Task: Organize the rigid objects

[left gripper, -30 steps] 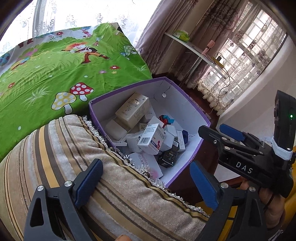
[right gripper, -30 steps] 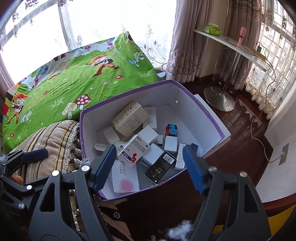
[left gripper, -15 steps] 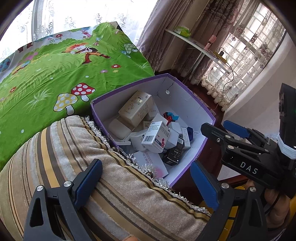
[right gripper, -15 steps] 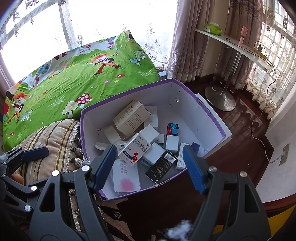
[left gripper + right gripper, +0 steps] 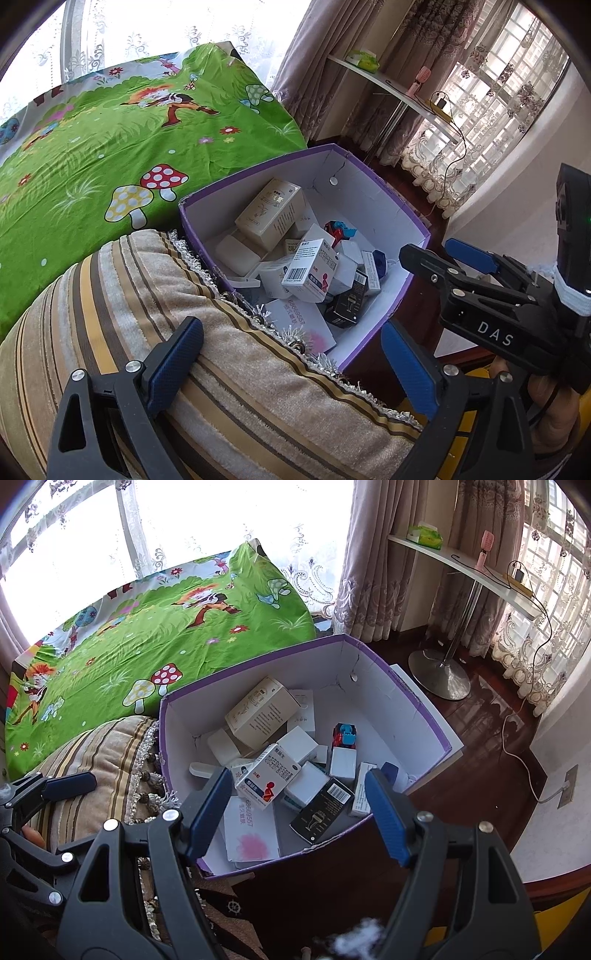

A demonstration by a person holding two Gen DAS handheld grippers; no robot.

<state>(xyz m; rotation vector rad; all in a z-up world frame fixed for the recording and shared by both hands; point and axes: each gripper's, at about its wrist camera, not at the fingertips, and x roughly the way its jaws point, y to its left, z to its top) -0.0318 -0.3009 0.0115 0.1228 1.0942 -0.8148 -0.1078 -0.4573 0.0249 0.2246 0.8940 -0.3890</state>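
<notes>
Purple-rimmed cardboard box (image 5: 413, 701) sits on the dark wood floor against a striped cushion (image 5: 155, 295) and holds a loose heap of small cartons. Topmost is a white medicine carton with a red figure (image 5: 267, 777), tilted, its long axis running diagonally toward the far right corner. It lies ahead of and below the right gripper (image 5: 295, 805), nearly centred between the jaws; jaws spread, empty, clear of the box. The left gripper (image 5: 291, 365) hangs over the cushion, jaws spread and empty, box further ahead, so the right is judged nearer. The right view shows the black carton (image 5: 321, 810) whole; the left view shows the white carton's barcode end.
</notes>
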